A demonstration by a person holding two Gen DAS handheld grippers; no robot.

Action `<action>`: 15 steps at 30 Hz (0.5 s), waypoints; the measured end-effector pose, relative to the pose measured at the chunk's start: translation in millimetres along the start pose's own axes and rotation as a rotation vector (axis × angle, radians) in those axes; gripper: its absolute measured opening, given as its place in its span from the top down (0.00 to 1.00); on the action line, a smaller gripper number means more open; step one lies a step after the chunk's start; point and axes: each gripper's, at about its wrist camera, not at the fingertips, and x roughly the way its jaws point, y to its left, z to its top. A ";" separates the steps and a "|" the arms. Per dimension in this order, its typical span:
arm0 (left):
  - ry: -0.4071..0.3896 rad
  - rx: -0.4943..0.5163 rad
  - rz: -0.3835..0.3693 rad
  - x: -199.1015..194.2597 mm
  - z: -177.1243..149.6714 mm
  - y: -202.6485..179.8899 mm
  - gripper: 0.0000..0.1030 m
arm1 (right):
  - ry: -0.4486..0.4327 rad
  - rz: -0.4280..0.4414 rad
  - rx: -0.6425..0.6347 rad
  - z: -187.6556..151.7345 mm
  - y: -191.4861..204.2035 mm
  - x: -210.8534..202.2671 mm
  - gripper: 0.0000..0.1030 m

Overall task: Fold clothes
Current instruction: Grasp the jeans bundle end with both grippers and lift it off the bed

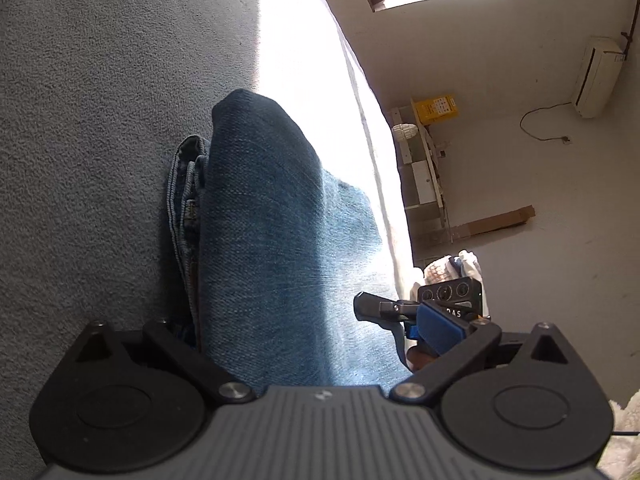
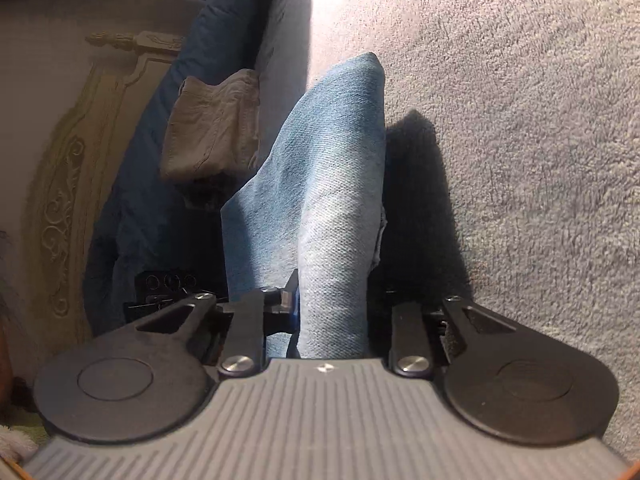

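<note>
A pair of blue jeans (image 1: 264, 216) lies on a grey fleecy blanket (image 1: 88, 128), with a raised fold running away from me and the waistband layers at its left. The denim fills the space between my left gripper's arms, whose fingertips are hidden under the cloth. In the right wrist view the jeans (image 2: 332, 184) rise as a lifted fold between my right gripper's arms, its fingertips hidden by the denim. My right gripper (image 1: 384, 308) shows in the left wrist view at the fold's right edge. My left gripper (image 2: 172, 292) shows partly at the left in the right wrist view.
A folded khaki garment (image 2: 212, 128) lies on a dark blue pillow (image 2: 160, 168) by a carved headboard (image 2: 68, 184). Beyond the bed edge (image 1: 380, 168) are shelves (image 1: 424, 168), a cardboard piece (image 1: 496, 222) and an air conditioner (image 1: 598, 76).
</note>
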 end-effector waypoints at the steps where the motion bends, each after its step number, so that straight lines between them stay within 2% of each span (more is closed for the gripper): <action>1: 0.010 -0.013 -0.019 -0.6 1.8 0.7 0.05 | -0.010 -0.014 -0.015 -2.4 10.4 -3.7 0.79; 7: 0.090 -0.001 -0.108 3.2 16.1 -14.7 0.06 | -0.048 -0.144 -0.108 -10.8 72.0 -28.2 0.79; 11: 0.151 0.085 -0.185 9.5 28.6 -50.5 0.07 | -0.127 -0.207 -0.159 -26.7 112.1 -60.6 0.80; 15: 0.191 0.177 -0.245 17.3 33.3 -89.1 0.06 | -0.162 -0.278 -0.241 -35.8 157.8 -89.9 0.80</action>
